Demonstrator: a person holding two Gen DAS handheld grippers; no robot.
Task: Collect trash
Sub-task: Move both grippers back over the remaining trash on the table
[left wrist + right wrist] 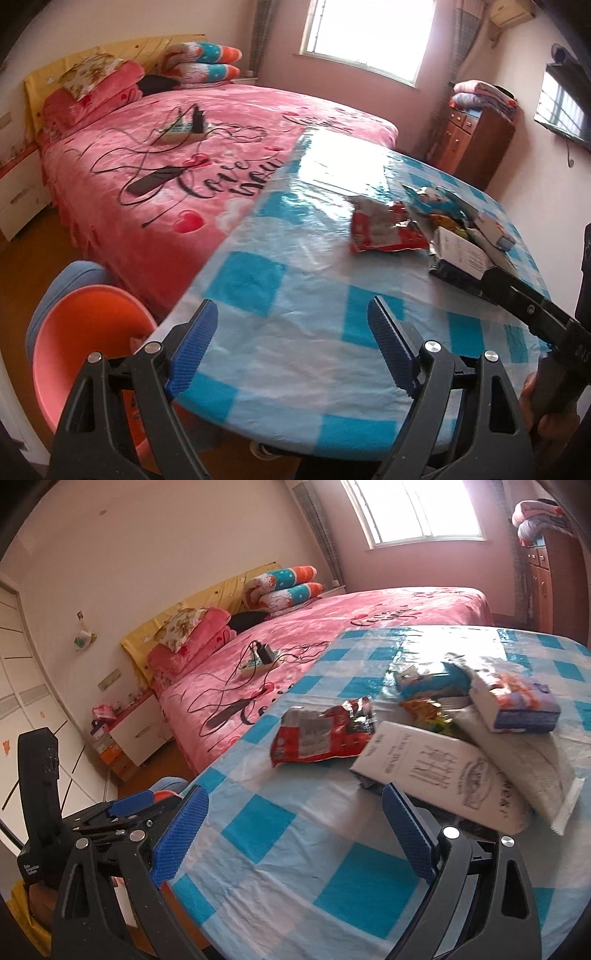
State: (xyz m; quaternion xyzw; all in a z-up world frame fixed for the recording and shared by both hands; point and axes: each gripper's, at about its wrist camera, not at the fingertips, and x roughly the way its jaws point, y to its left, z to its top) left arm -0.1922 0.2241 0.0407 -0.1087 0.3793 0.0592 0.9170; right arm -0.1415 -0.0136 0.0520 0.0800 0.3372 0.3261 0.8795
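A pile of trash lies on the table with the blue-and-white checked cloth [280, 317]. A crumpled red snack bag [384, 230] [325, 734] lies nearest the bed. Beside it are a white printed packet [436, 771] [461, 251], a blue snack bag [428, 679] [436, 199], a small box [517, 705] and a white cloth [524, 768]. My left gripper [291, 350] is open and empty over the table's near edge. My right gripper [291, 838] is open and empty, its right finger just short of the white packet.
A pink bed [177, 147] with a power strip and cables [184, 129] lies beyond the table. An orange stool [85, 339] stands at the table's left edge. A wooden cabinet [476, 144] with folded blankets is at the far right. A white nightstand [136, 734] is by the bed.
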